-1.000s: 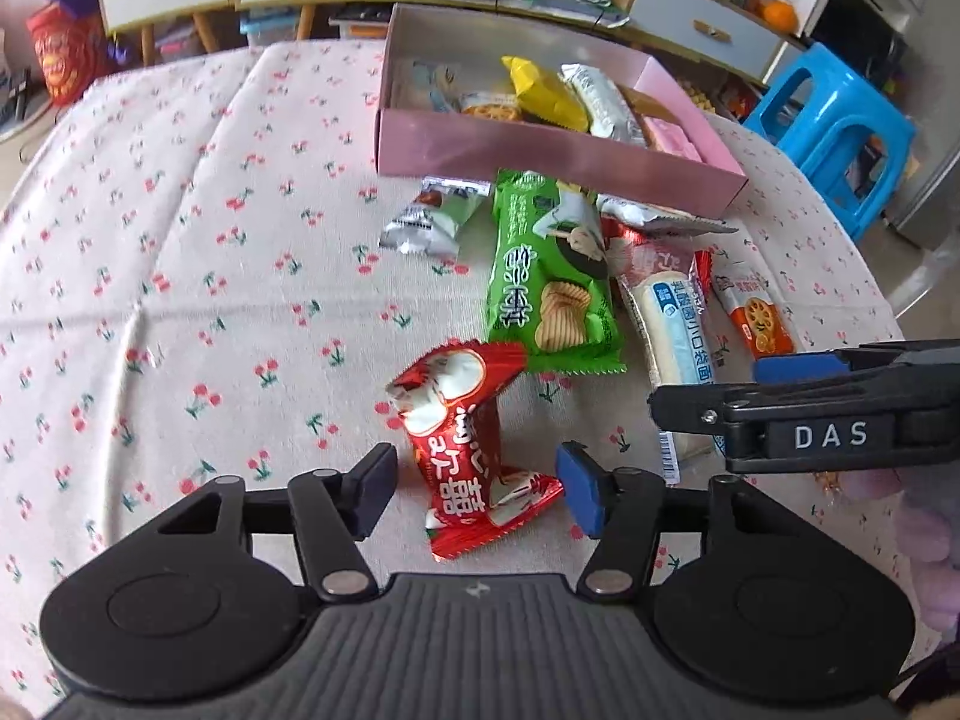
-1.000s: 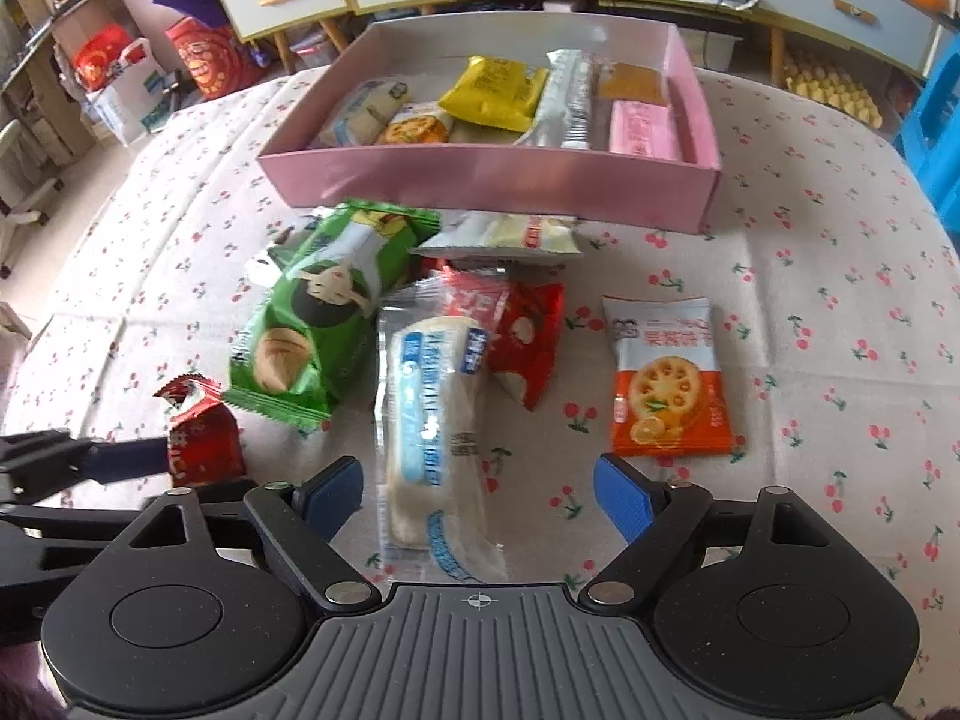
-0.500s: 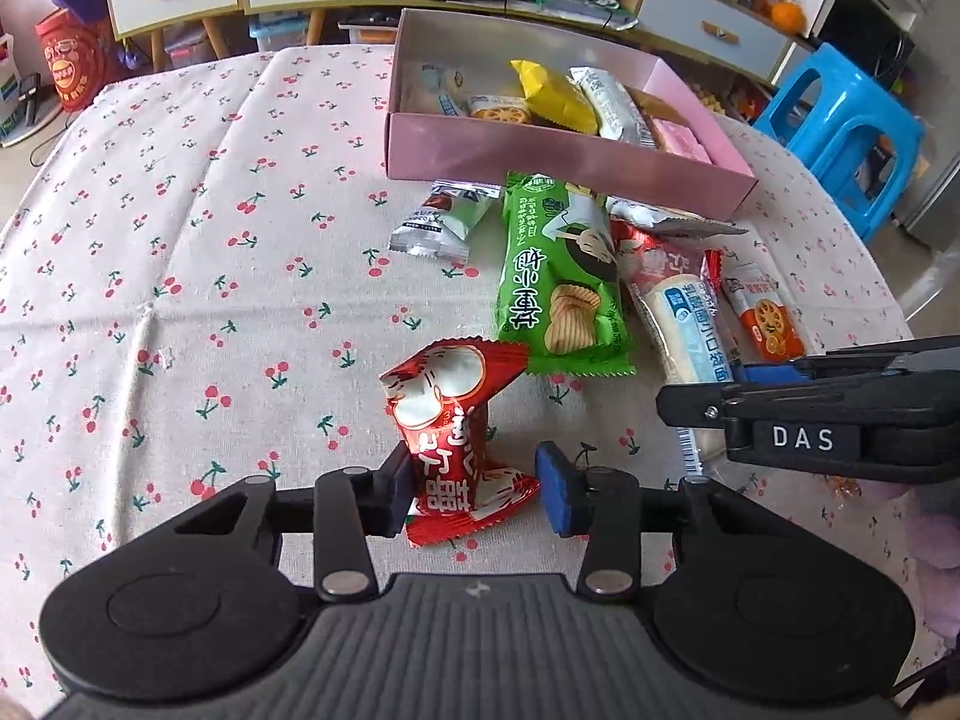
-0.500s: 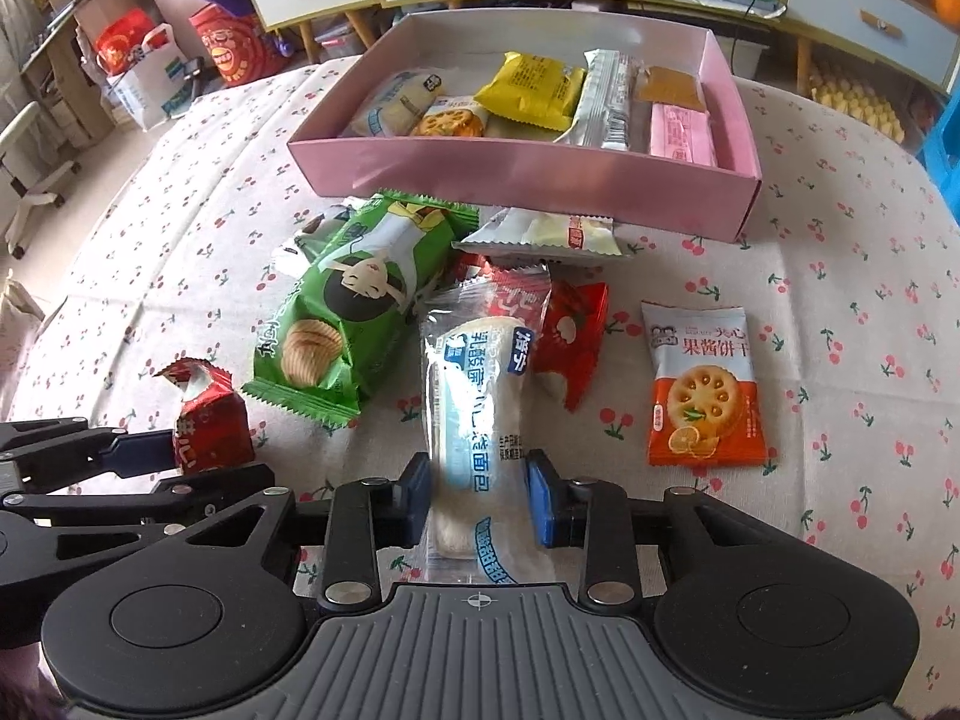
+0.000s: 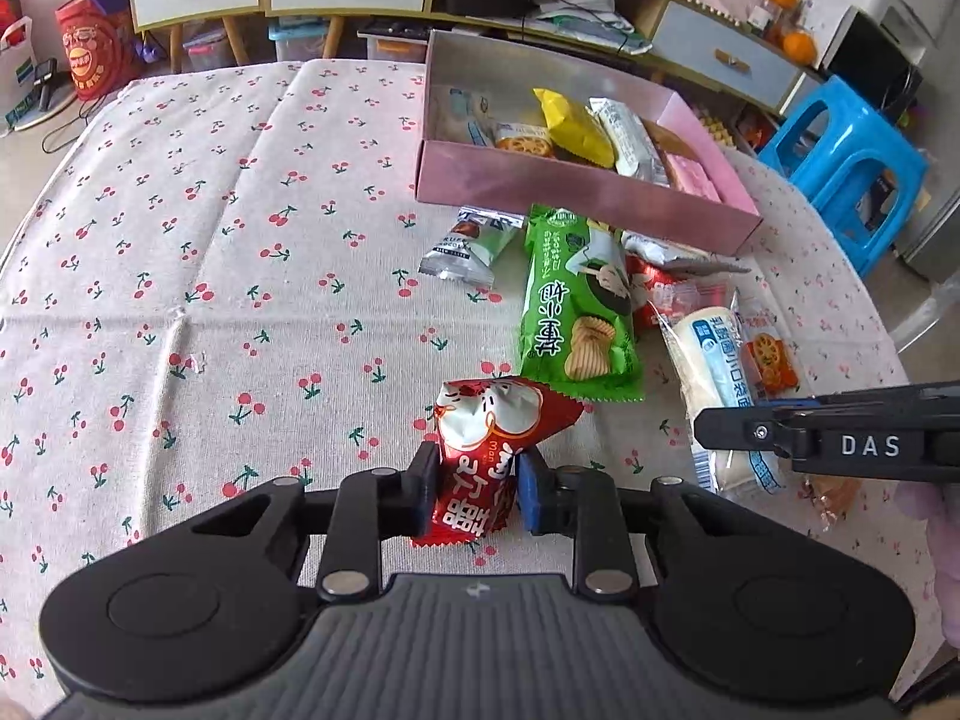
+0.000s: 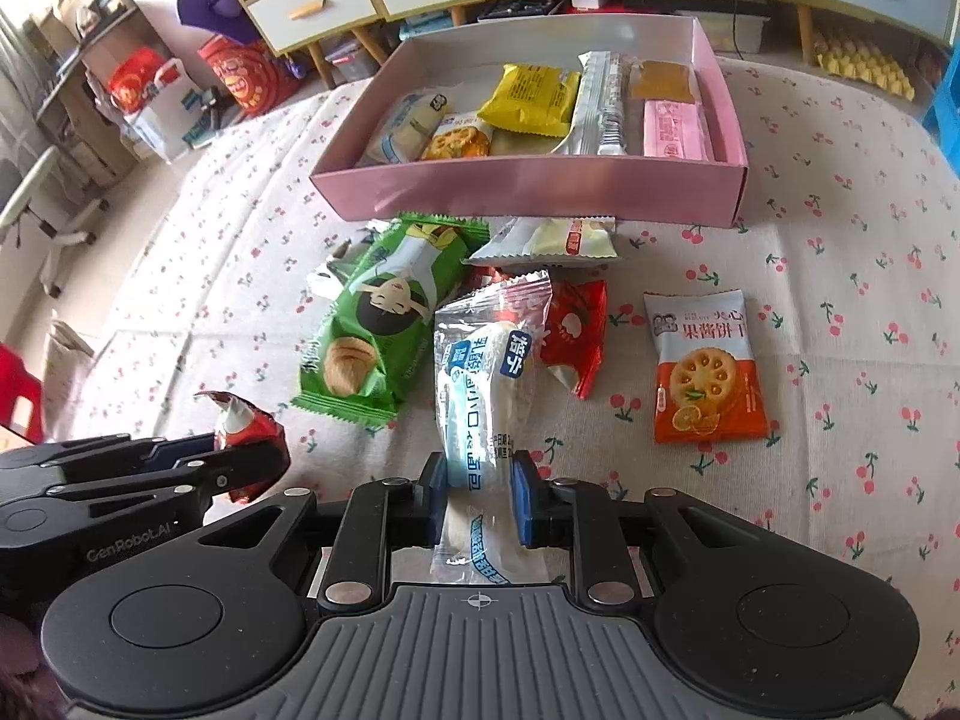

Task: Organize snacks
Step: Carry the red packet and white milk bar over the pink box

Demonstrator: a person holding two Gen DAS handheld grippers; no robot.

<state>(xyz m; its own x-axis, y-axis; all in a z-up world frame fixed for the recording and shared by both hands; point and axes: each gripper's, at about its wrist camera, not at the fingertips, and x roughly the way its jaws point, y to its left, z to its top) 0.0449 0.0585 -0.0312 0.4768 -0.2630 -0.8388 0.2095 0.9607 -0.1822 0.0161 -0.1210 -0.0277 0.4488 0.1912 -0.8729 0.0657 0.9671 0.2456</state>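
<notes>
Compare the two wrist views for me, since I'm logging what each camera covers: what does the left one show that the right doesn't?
Only the left wrist view shows the blue stool and the oranges. Only the right wrist view shows the red chair. Both show the pink box, the green snack pack, the left gripper shut on the red snack, and the right gripper shut on the white bread pack.

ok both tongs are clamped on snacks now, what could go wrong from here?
1. The right tongs pinch the clear-wrapped bread roll near one end; its long free end may sag or slip on lifting.
2. The left tongs squeeze the red candy pack, crumpling it; contents might get crushed.
3. The pink box already looks crowded, so both drops could collide or land on other packs.
</notes>
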